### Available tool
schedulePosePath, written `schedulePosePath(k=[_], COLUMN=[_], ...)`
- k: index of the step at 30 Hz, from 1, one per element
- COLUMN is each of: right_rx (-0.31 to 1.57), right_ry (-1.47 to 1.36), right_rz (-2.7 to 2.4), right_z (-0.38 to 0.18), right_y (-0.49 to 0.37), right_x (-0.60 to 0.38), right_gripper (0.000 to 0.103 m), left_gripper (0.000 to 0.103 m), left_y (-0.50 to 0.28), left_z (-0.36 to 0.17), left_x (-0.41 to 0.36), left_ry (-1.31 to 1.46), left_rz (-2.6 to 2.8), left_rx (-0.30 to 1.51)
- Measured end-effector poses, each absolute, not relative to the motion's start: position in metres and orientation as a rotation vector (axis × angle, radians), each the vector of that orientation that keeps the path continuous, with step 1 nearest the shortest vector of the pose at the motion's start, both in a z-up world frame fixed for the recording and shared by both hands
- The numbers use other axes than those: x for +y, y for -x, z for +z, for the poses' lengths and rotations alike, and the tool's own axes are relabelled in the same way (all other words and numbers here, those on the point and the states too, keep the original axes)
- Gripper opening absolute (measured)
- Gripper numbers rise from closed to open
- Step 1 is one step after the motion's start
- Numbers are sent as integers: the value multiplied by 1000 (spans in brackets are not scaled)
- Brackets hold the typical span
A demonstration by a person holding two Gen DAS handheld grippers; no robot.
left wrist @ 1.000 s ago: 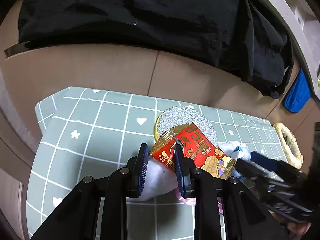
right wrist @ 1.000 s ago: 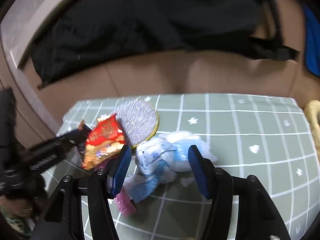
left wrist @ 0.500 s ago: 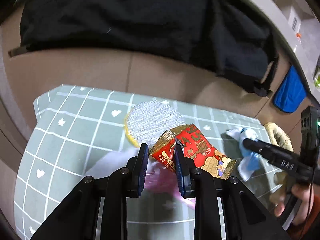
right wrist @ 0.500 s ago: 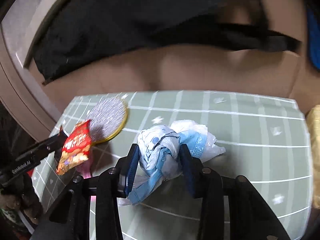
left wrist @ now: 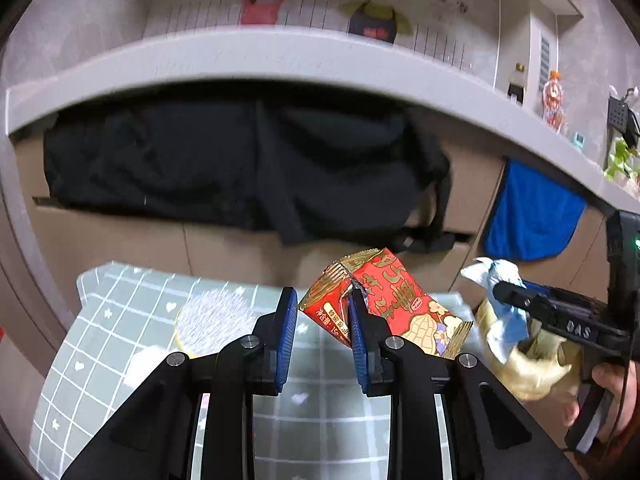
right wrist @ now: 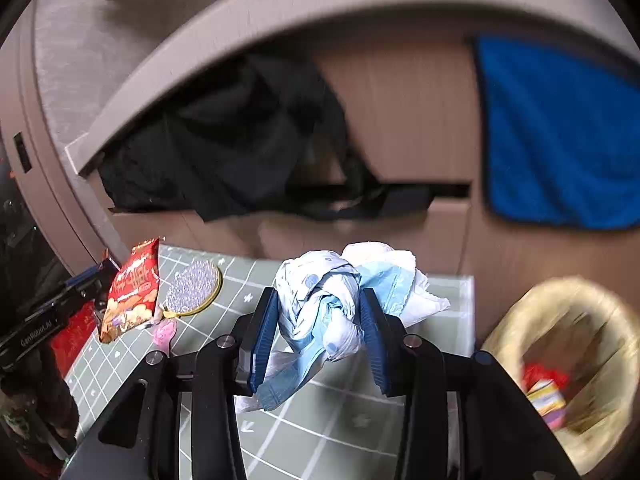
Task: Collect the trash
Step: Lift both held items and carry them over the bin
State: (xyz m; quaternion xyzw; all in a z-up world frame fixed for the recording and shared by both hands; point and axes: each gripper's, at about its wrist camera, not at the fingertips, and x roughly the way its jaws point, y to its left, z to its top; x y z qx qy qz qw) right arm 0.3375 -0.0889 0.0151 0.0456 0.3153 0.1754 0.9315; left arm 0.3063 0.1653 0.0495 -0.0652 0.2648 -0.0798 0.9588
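Observation:
My left gripper [left wrist: 323,320] is shut on a red and gold peanut snack packet [left wrist: 394,300] and holds it above the green checked table [left wrist: 120,320]. The packet also shows in the right wrist view [right wrist: 132,292]. My right gripper [right wrist: 318,320] is shut on a crumpled white and blue plastic bag [right wrist: 332,300], lifted off the table [right wrist: 340,420]. That bag shows in the left wrist view [left wrist: 500,304] over a straw-coloured woven basket [left wrist: 532,368]. In the right wrist view the basket [right wrist: 516,320] stands at the lower right, with red and yellow wrappers [right wrist: 544,392] inside.
A silver glittery round pad with a yellow rim [right wrist: 194,288] and a small pink scrap [right wrist: 164,332] lie on the table. Behind it, a brown cabinet holds a black cloth [left wrist: 240,160] and a blue cloth [right wrist: 560,132].
Both grippers have risen from the table with their loads. The right gripper has carried the plastic bag to the right, and the basket has come into its view.

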Motion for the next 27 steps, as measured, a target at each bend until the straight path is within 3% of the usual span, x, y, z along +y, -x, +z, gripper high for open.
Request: schedulePosePath(k=[13, 27], right_rx=[445, 415], right_ry=[-51, -63], right_rz=[273, 98], right_z=[76, 78], right_y=[-292, -267], right_x=[-196, -313], right_gripper=[38, 38], left_gripper=[26, 26], left_y=[-296, -305], left_z=[92, 80], left_x=[29, -91], left_ry=[137, 70], left_rz=[-238, -393], left_rx=[389, 426])
